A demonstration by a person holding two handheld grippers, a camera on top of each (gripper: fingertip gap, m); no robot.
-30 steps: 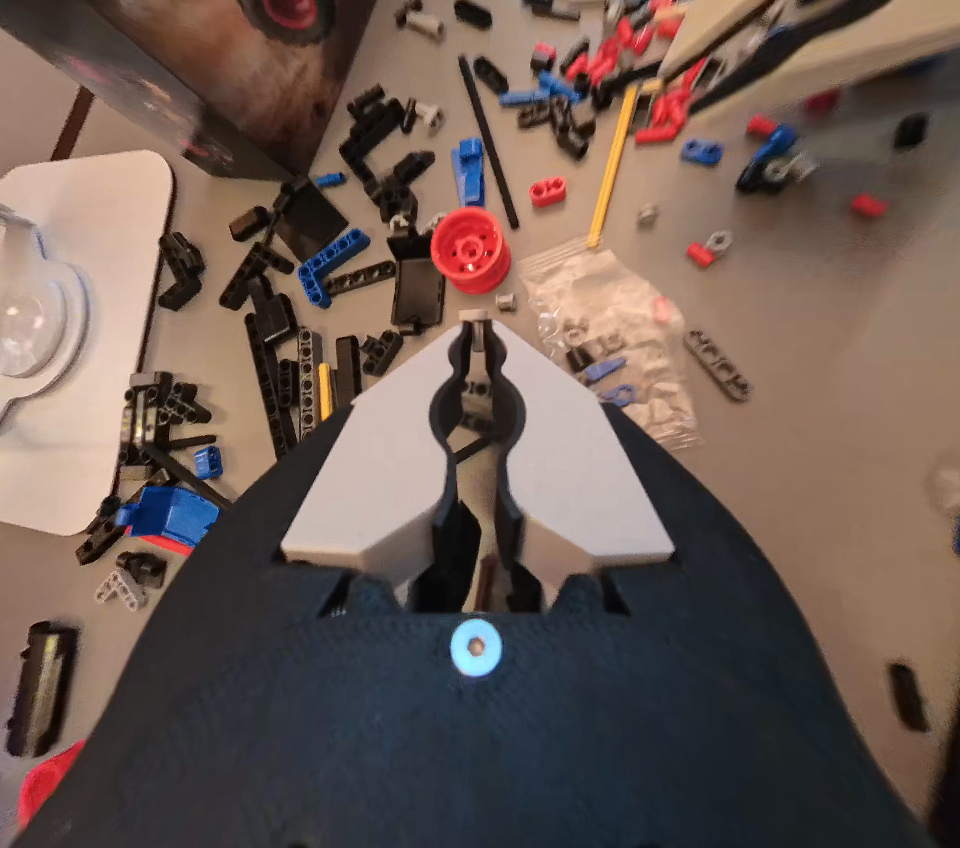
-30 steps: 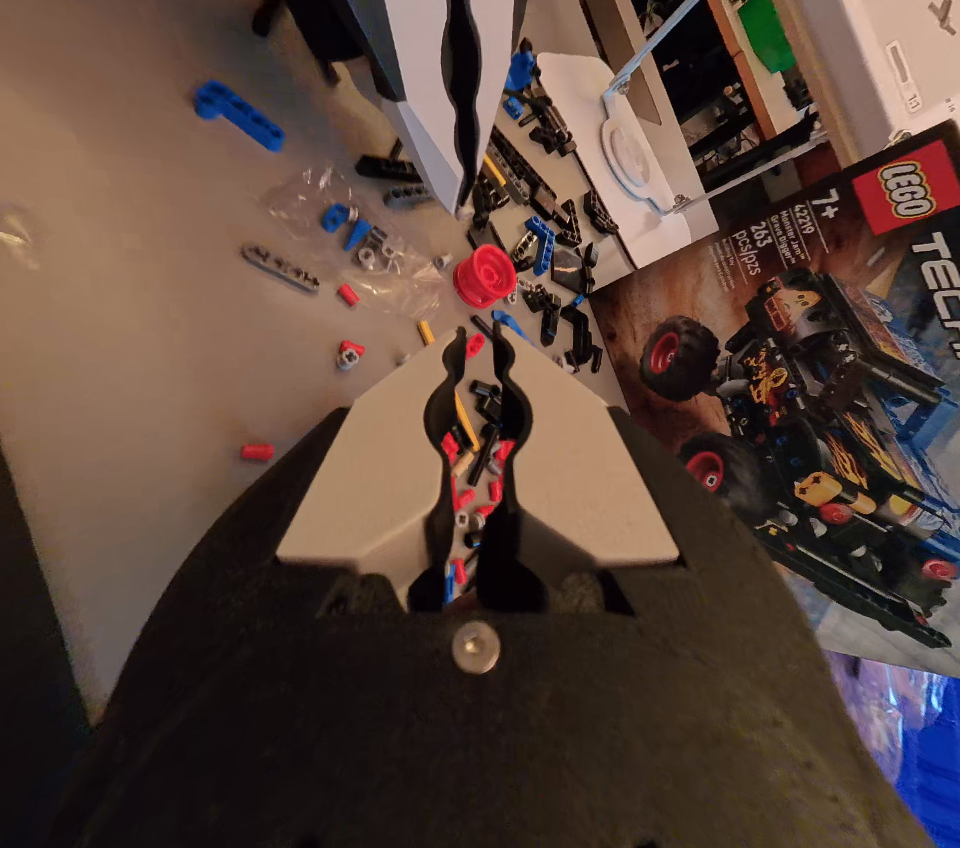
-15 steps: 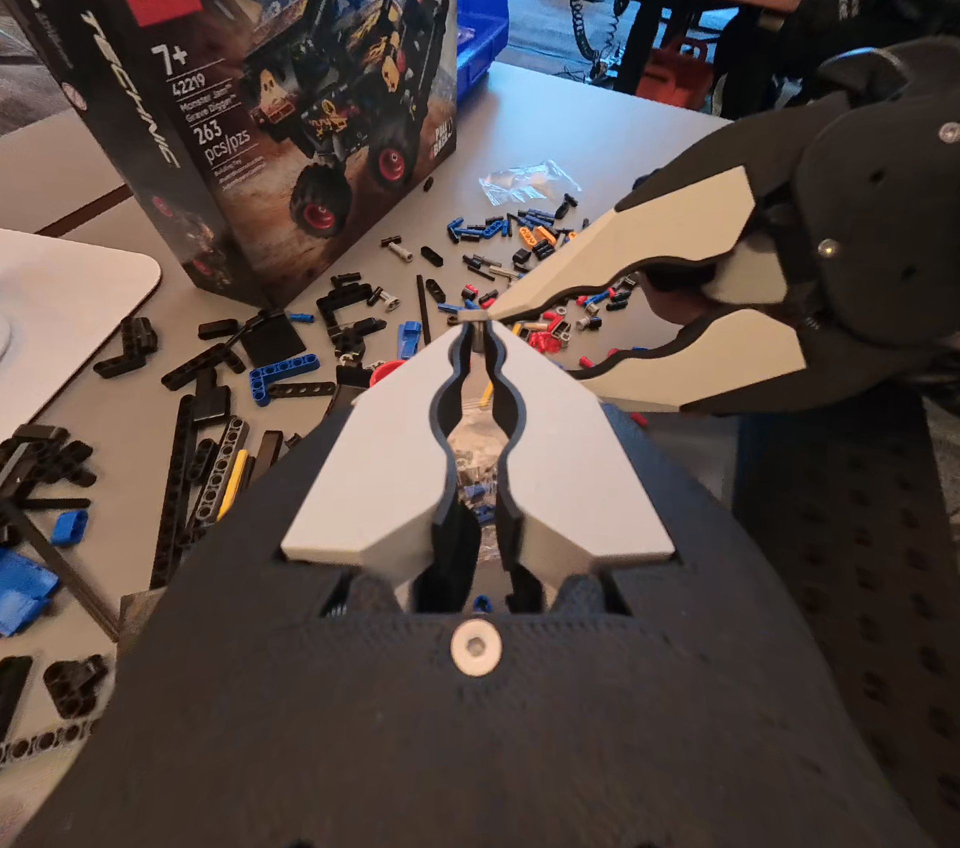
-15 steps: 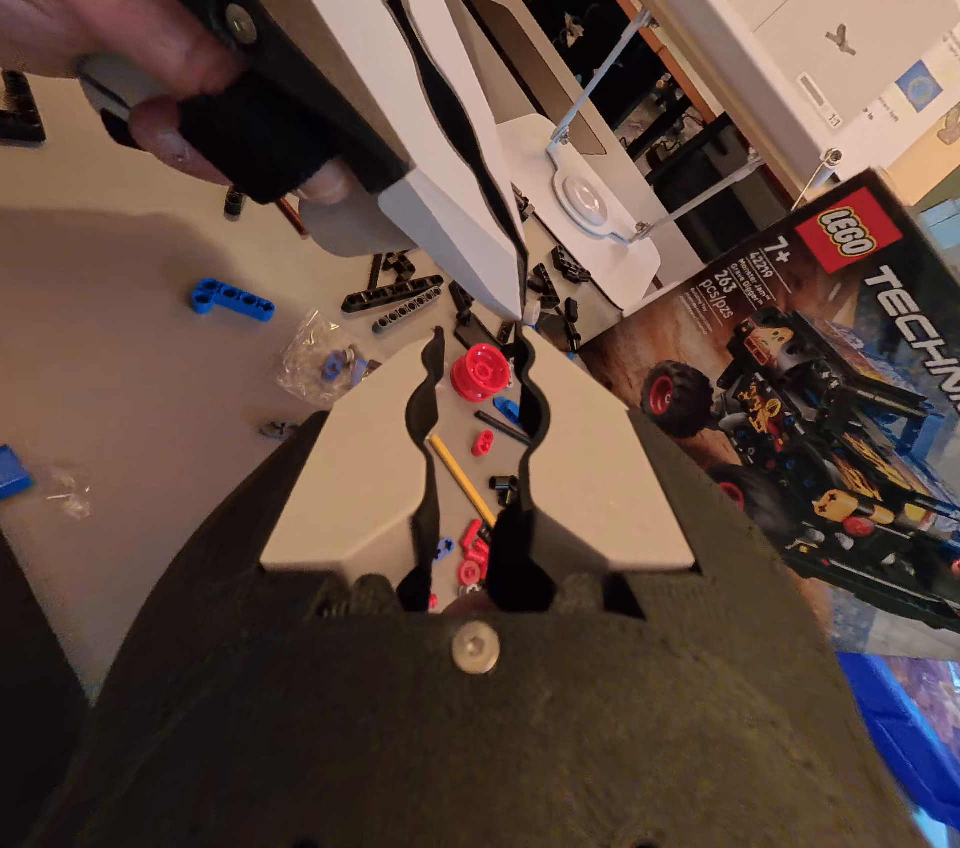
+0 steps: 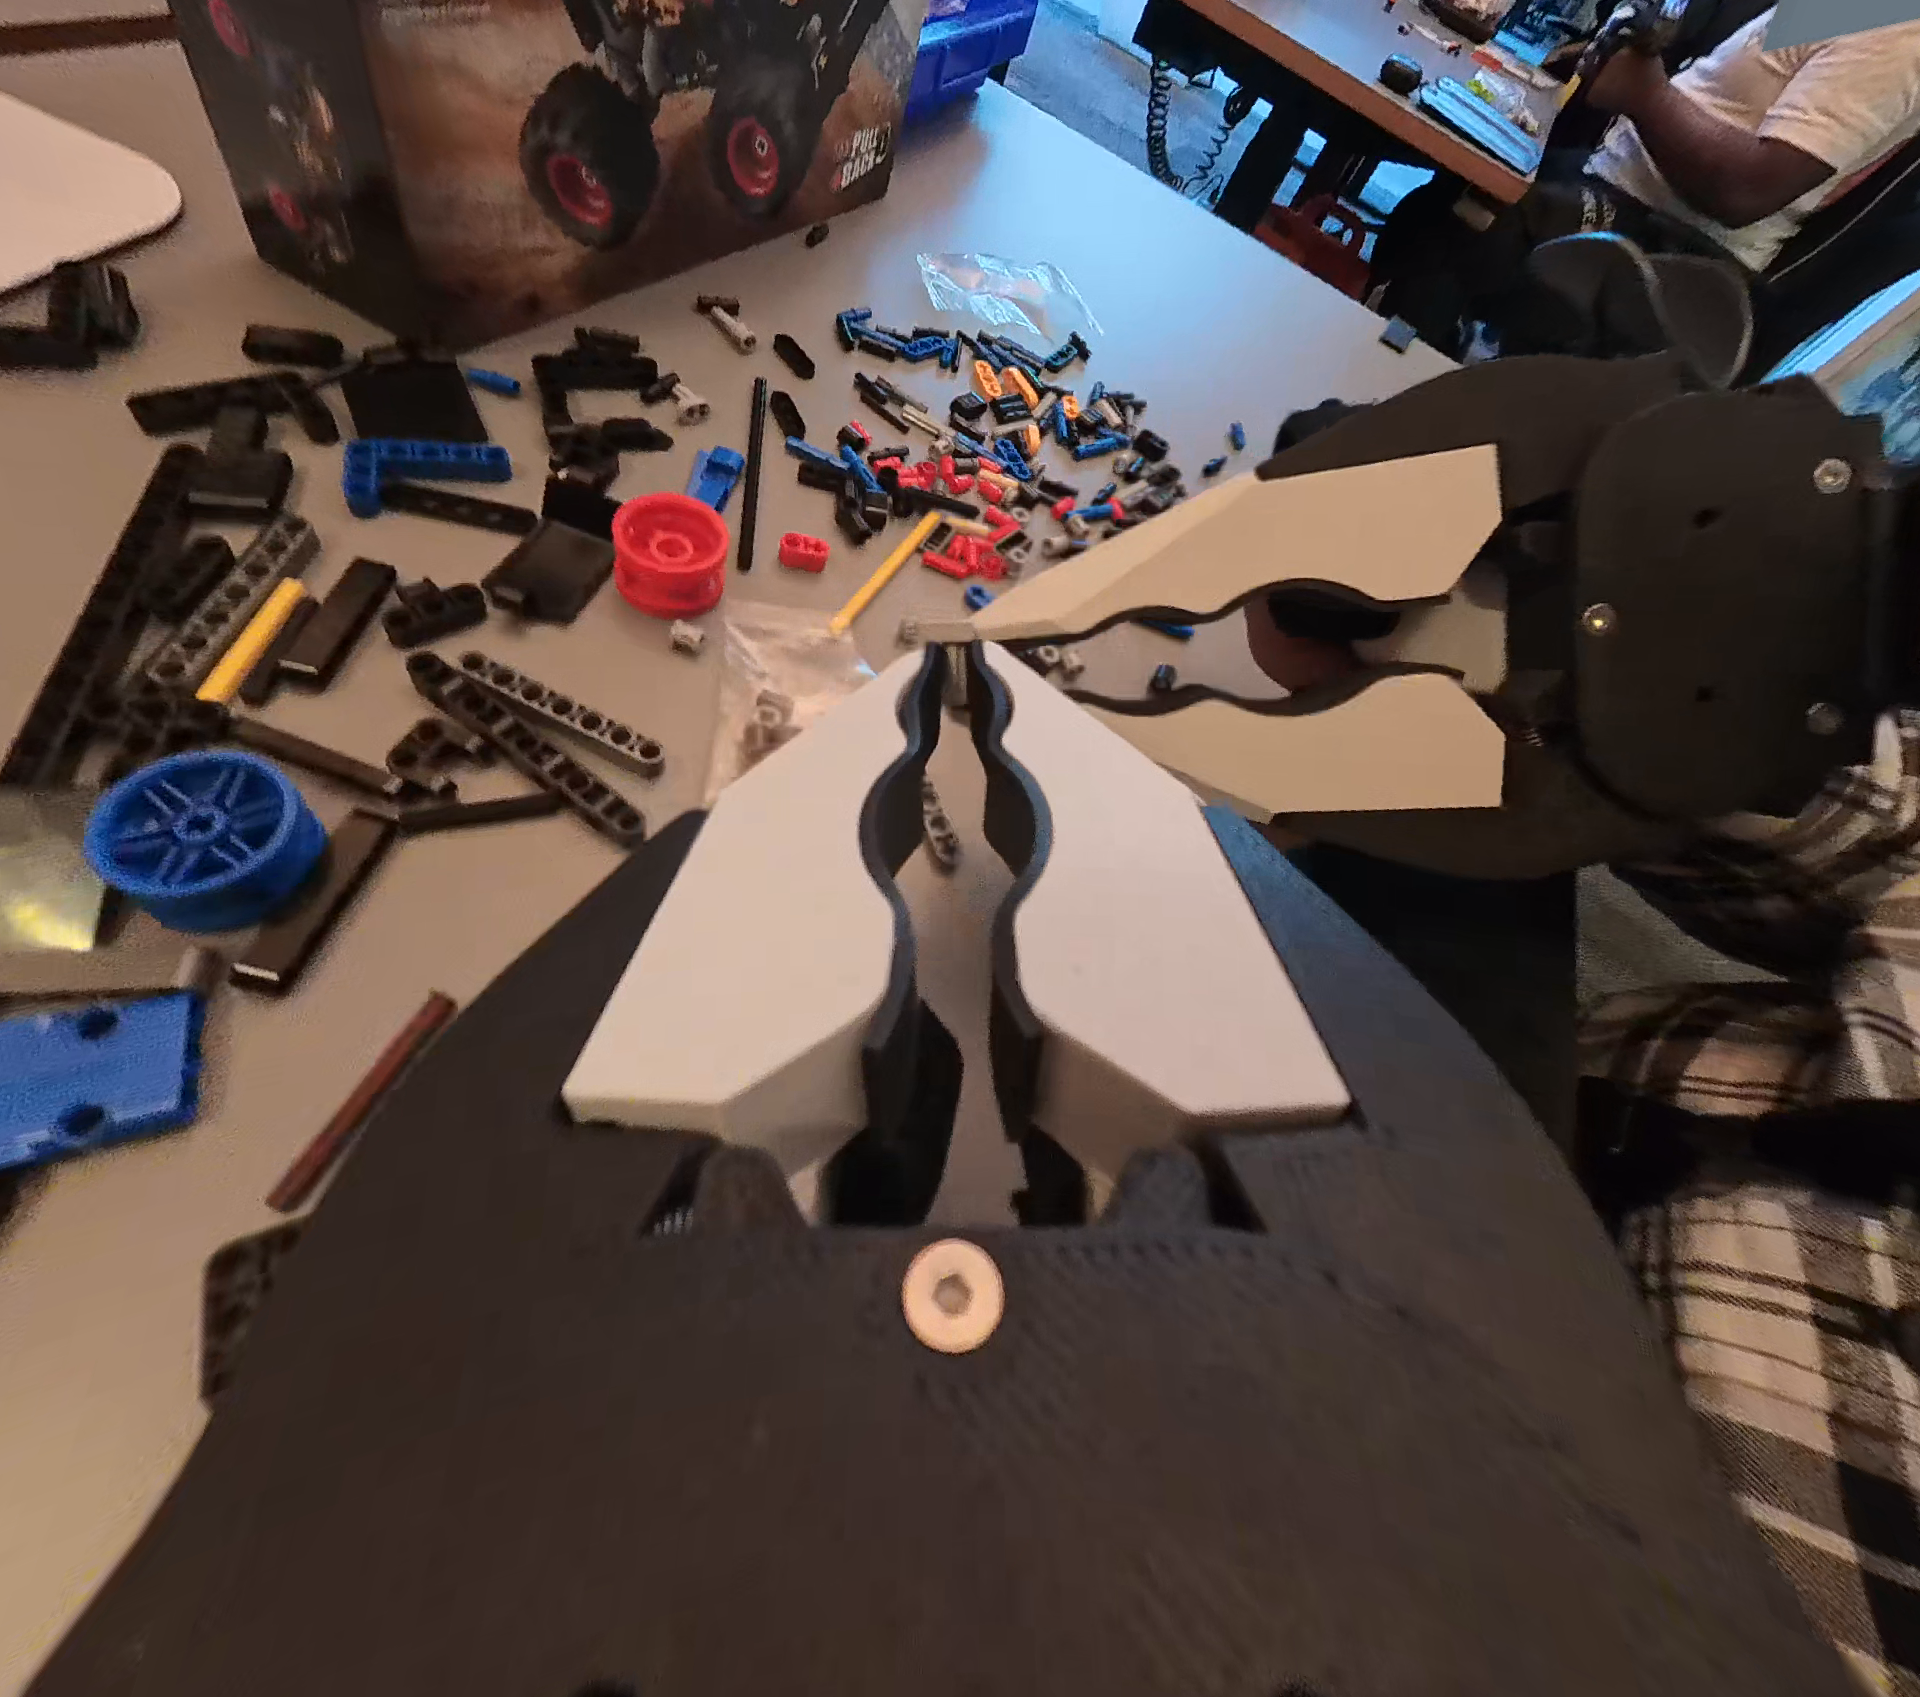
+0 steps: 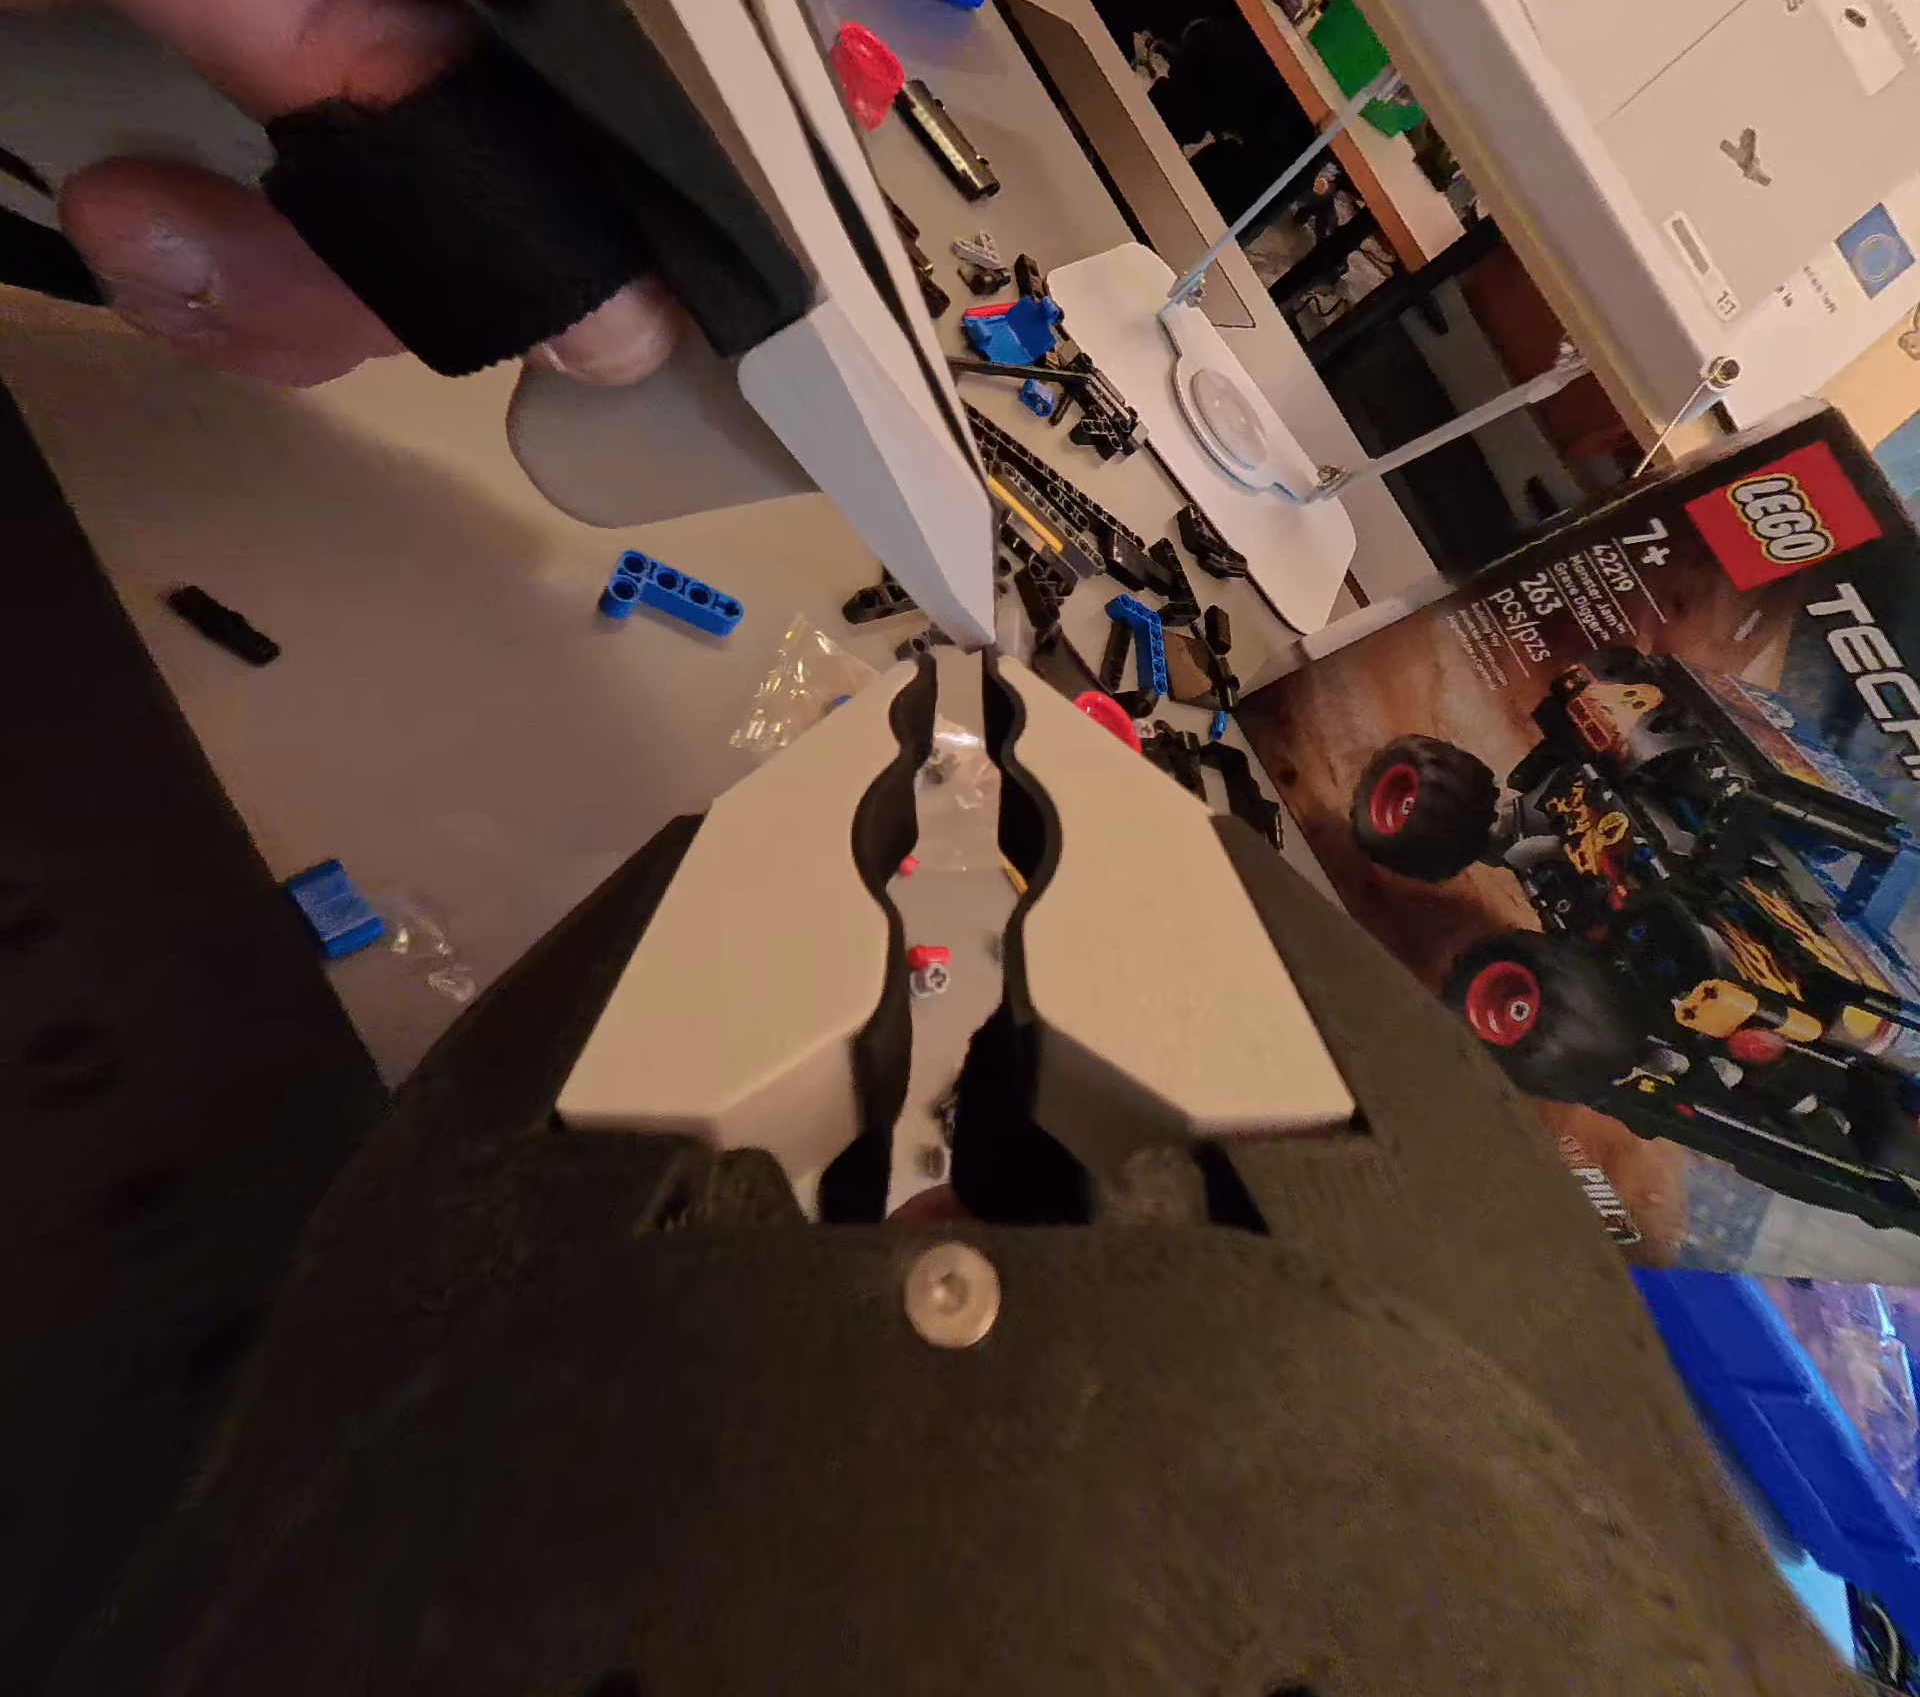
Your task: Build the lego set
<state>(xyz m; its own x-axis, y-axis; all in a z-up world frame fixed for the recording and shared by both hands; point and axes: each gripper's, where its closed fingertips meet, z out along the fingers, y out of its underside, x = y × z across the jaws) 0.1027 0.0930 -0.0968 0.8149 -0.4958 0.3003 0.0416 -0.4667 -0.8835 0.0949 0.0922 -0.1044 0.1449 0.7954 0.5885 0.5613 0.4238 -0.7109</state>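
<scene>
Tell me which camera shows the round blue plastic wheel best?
The left wrist view: the round blue plastic wheel lies whole and unblocked on the grey table, spokes showing. The right wrist view doesn't show it at all.

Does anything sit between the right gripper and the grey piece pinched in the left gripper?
Nothing visible does. The right gripper has its tips right beside the grey piece held by the left gripper; the bag and loose parts lie lower, on the table.
</scene>
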